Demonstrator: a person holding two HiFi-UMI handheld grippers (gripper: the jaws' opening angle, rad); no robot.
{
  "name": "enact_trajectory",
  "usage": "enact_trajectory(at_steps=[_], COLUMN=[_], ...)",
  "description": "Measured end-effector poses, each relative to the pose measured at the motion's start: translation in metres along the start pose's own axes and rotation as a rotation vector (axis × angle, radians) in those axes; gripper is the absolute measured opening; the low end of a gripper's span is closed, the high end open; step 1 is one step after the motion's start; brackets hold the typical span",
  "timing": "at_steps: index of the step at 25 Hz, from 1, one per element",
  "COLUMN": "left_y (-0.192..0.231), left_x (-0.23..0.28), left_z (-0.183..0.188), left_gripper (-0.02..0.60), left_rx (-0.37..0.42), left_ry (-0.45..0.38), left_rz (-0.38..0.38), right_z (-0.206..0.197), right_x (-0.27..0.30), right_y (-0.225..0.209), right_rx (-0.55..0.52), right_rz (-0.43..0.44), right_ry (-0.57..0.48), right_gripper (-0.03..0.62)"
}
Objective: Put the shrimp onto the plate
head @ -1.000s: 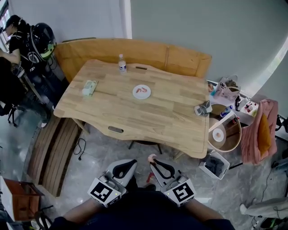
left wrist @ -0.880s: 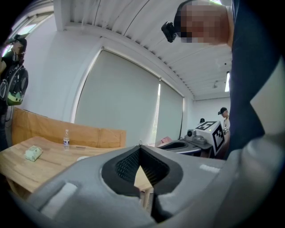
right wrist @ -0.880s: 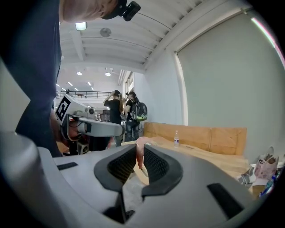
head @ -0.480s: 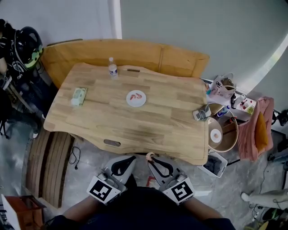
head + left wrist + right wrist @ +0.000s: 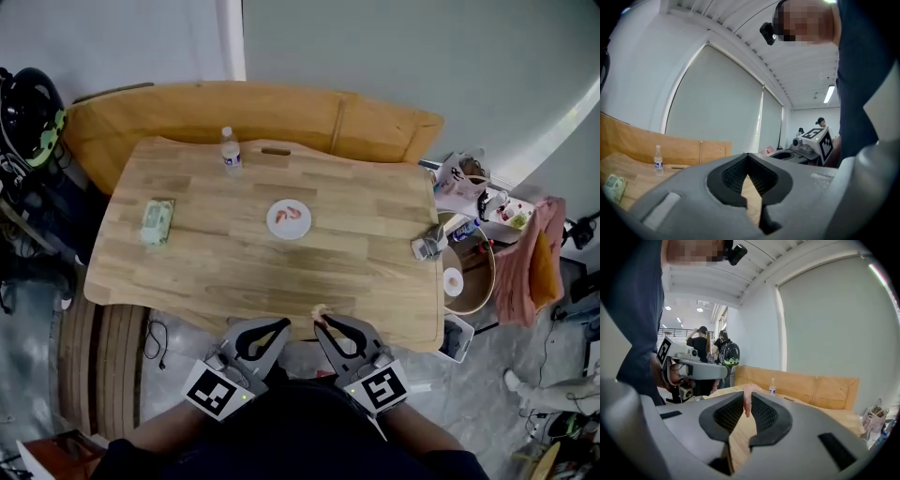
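Observation:
A small white plate [image 5: 289, 219] sits near the middle of the wooden table [image 5: 356, 272], with one pink shrimp [image 5: 292, 214] lying on it. My right gripper [image 5: 322, 319] hovers at the table's near edge, shut on another pink shrimp [image 5: 320, 310]. In the right gripper view that shrimp [image 5: 747, 402] pokes up between the dark pads [image 5: 763, 413]. My left gripper [image 5: 283, 323] is beside it to the left, shut with nothing in it; its jaws [image 5: 748, 158] meet at the tip. Both grippers are well short of the plate.
A water bottle [image 5: 228, 150] stands at the table's far edge and a green packet [image 5: 156, 220] lies at the left. A small grey object [image 5: 427, 246] sits at the right edge. A wooden bench [image 5: 253, 108] runs behind; a round basket [image 5: 466, 277] and clutter stand to the right.
Both grippers have come forward from over the floor to the table's near edge, and the table now appears closer. The right gripper still holds its shrimp.

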State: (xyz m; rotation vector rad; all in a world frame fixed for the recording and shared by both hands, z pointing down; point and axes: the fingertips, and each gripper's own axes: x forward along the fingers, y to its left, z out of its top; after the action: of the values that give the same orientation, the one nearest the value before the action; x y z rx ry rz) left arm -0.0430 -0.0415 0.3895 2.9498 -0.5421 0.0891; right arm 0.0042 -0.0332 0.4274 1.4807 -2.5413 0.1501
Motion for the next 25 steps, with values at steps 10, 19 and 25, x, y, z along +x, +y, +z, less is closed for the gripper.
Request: enact_trajectory(at_steps=[10,19,25], left_y=[0.040,0.058,0.065], left_x=[0.018,0.037,0.044], left_z=[0.008,0.015,0.018], left_gripper=[-0.002,-0.002,-0.002], left_rx=[-0.019,-0.018,-0.009], left_ry=[-0.011,-0.021,-0.011], left_rz=[0.048,0.151,0.183], right_z=[0.004,-0.013,-0.032], right_x=[0.052,0.095,0.123], right_y=[-0.035,-0.081,-0.101], right_rx=[-0.023,-0.079,-0.089], right_rz=[0.040,0.104,0.131], right_ry=[0.033,0.078,0.117], right_gripper=[0.058,0.058,0.058])
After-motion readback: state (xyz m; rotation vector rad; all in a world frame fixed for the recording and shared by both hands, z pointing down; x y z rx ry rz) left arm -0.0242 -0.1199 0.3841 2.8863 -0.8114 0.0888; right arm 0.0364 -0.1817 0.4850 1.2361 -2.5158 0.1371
